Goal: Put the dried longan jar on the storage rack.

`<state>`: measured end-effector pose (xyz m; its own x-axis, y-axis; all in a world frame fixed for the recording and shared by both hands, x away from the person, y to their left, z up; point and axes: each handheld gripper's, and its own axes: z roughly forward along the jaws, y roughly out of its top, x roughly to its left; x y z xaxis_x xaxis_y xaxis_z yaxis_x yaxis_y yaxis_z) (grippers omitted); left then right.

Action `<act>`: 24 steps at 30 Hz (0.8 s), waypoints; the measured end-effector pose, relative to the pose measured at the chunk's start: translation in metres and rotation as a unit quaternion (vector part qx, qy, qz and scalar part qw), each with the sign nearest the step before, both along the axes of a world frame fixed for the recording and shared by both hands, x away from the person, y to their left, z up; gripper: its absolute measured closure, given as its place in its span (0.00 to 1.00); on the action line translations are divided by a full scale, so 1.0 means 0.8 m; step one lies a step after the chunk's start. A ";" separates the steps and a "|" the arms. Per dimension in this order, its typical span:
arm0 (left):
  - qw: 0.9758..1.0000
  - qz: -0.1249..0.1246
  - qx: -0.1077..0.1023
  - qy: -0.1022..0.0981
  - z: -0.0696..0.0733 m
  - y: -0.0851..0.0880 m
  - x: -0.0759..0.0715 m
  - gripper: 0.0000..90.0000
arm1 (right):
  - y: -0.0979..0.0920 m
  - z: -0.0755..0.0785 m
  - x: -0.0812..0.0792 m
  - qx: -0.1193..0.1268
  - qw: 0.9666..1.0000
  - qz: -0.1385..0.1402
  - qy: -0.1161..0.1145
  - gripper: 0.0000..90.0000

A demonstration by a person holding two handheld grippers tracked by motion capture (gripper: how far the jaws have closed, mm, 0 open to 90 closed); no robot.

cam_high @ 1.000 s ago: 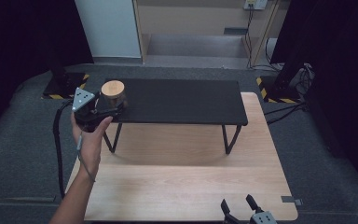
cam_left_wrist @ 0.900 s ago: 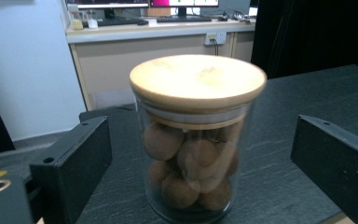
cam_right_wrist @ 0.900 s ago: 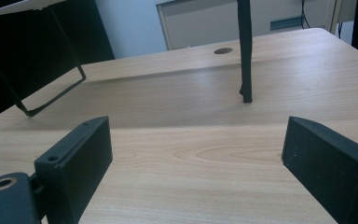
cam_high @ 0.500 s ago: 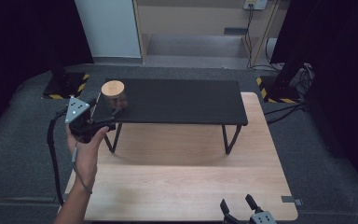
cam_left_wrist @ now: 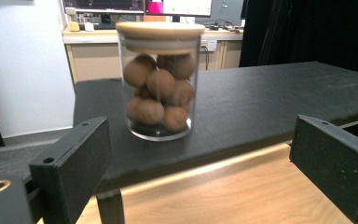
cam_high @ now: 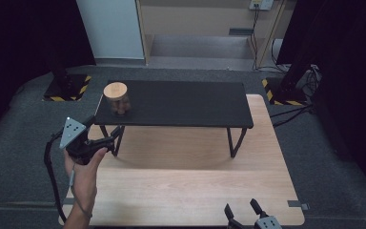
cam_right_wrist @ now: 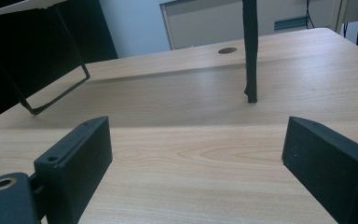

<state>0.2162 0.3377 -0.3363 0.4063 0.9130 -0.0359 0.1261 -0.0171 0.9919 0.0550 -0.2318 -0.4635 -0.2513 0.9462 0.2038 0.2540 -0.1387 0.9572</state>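
A glass jar (cam_high: pixel 116 98) of walnuts with a round wooden lid stands upright at the left end of a low black shelf (cam_high: pixel 181 102). My left gripper (cam_high: pixel 104 129) hovers in front of and below the shelf's left end, apart from the jar, its jaws open and empty. In the left gripper view the jar (cam_left_wrist: pixel 160 81) sits on the shelf (cam_left_wrist: pixel 261 102) beyond my open left gripper (cam_left_wrist: pixel 200 154). My right gripper (cam_high: pixel 241 208) rests low at the near edge of the wooden table, and in its own view the right gripper (cam_right_wrist: pixel 196 158) is open with nothing between the jaws.
The black shelf stands on thin metal legs (cam_right_wrist: pixel 250 51) on a light wooden table (cam_high: pixel 181 181). Grey carpet surrounds the table. Black stands with yellow-striped bases (cam_high: pixel 66 88) sit at the back left and right, with cables (cam_high: pixel 290 112) on the right.
My left gripper has drawn back from the jar toward the person and sunk lower, jaws still open. The jar stays on the shelf. The right gripper has not moved.
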 end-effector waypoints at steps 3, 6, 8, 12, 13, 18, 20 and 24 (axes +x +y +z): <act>1.000 -0.002 -0.007 0.000 -0.010 0.000 -0.010 0.05 | 0.001 0.000 0.000 -0.001 1.000 0.002 -0.001 0.09; 1.000 -0.003 -0.010 0.001 -0.019 0.000 -0.020 0.05 | 0.001 0.000 0.000 -0.001 1.000 0.004 -0.001 0.09; 1.000 -0.001 -0.010 0.003 -0.025 0.001 -0.026 0.05 | 0.001 0.000 0.000 -0.001 1.000 0.004 -0.001 0.09; 1.000 0.001 -0.009 0.004 -0.035 0.002 -0.038 0.05 | 0.002 0.000 0.000 -0.002 1.000 0.004 0.000 0.09; 1.000 0.002 -0.006 0.004 -0.037 0.001 -0.041 0.05 | 0.002 0.000 0.000 -0.002 1.000 0.005 0.000 0.09; 1.000 0.004 0.002 0.009 -0.050 -0.002 -0.057 0.05 | 0.003 -0.001 0.002 -0.002 1.000 0.006 0.002 0.09; 1.000 0.005 0.004 0.012 -0.055 -0.004 -0.063 0.05 | 0.004 -0.001 0.002 -0.002 1.000 0.007 0.001 0.09; 1.000 0.011 0.009 0.011 -0.066 -0.005 -0.075 0.05 | 0.005 -0.001 0.003 -0.003 1.000 0.009 0.001 0.09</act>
